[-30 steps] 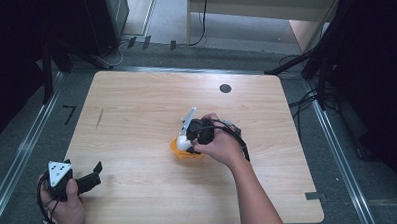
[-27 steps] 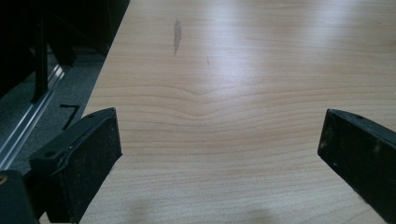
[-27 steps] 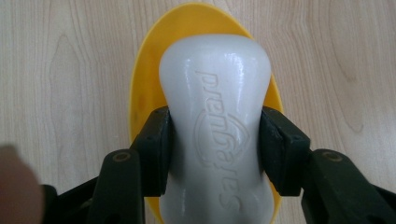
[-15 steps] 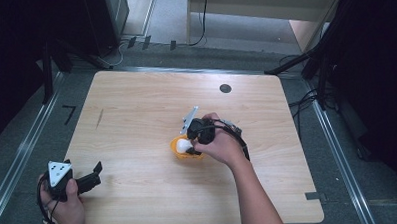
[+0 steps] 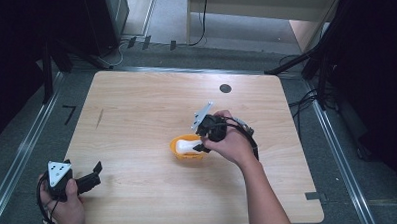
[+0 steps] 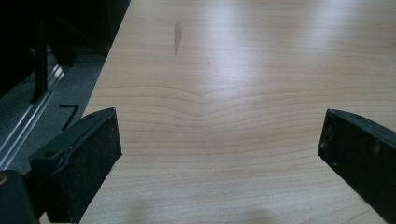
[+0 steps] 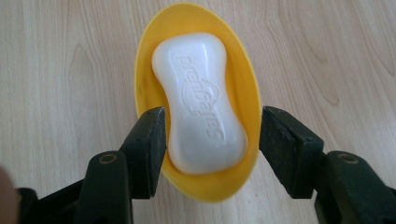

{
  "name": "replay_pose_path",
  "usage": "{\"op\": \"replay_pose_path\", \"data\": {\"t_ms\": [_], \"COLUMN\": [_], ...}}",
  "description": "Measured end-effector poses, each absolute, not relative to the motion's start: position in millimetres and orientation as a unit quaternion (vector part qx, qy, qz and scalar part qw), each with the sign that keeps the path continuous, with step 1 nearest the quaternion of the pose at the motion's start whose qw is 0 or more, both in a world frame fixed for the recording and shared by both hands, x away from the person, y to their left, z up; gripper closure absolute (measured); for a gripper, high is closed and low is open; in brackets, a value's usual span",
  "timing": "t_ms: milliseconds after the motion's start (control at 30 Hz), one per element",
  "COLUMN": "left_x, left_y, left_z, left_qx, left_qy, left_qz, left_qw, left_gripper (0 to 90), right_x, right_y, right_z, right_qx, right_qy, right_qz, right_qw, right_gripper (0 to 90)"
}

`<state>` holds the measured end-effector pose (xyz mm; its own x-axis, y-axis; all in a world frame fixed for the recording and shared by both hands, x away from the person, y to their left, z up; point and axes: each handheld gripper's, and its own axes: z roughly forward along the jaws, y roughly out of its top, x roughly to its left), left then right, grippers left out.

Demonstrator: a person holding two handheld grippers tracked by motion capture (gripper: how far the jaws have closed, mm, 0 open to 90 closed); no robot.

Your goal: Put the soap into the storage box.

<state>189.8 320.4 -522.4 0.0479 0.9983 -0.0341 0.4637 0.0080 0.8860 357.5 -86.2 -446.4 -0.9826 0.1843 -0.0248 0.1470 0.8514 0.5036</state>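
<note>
**Soap in its dish, jaws spread around it**

A white soap bar [image 7: 203,102] is seen lying lengthwise in a yellow oval dish [image 7: 146,60], which rests on the wooden table [image 5: 136,109] a little right of its middle. The right gripper [image 7: 212,140] is held directly over the near end of the dish, its jaws spread — one black pad just inside the dish rim beside the bar's flank, the other just outside the opposite rim. Nothing is pinched; a narrow gap is visible on the nearer side, a wider one on the other.

The step in hand is judged to be either the setting-down of the bar or the approach to grasp it — which of the two cannot be told. If a grasp is meant, the outer pad must be brought inside the rim so that the soap alone is clamped.

The left gripper [image 5: 91,177] is held low at the table's near left corner, jaws wide apart over bare wood.
</note>
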Motion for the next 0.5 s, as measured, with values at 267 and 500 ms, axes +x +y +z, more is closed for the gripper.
{"op": "replay_pose_path", "data": {"t_ms": [267, 500], "left_x": [189.8, 189.7], "left_y": [319.3, 319.1], "left_z": [-522.5, -522.5], "left_qx": [0.614, 0.615], "left_qy": [0.594, 0.593], "left_qz": [0.351, 0.351], "left_qw": [0.384, 0.383], "left_gripper": [0.0, 0.0], "right_x": [354.4, 350.4], "right_y": [-111.5, -133.9], "right_z": [-445.0, -444.9], "right_qx": [0.106, 0.122], "right_qy": [0.955, 0.950], "right_qz": [0.273, 0.282], "right_qw": [0.041, 0.045], "right_gripper": [42.6, 41.4]}}
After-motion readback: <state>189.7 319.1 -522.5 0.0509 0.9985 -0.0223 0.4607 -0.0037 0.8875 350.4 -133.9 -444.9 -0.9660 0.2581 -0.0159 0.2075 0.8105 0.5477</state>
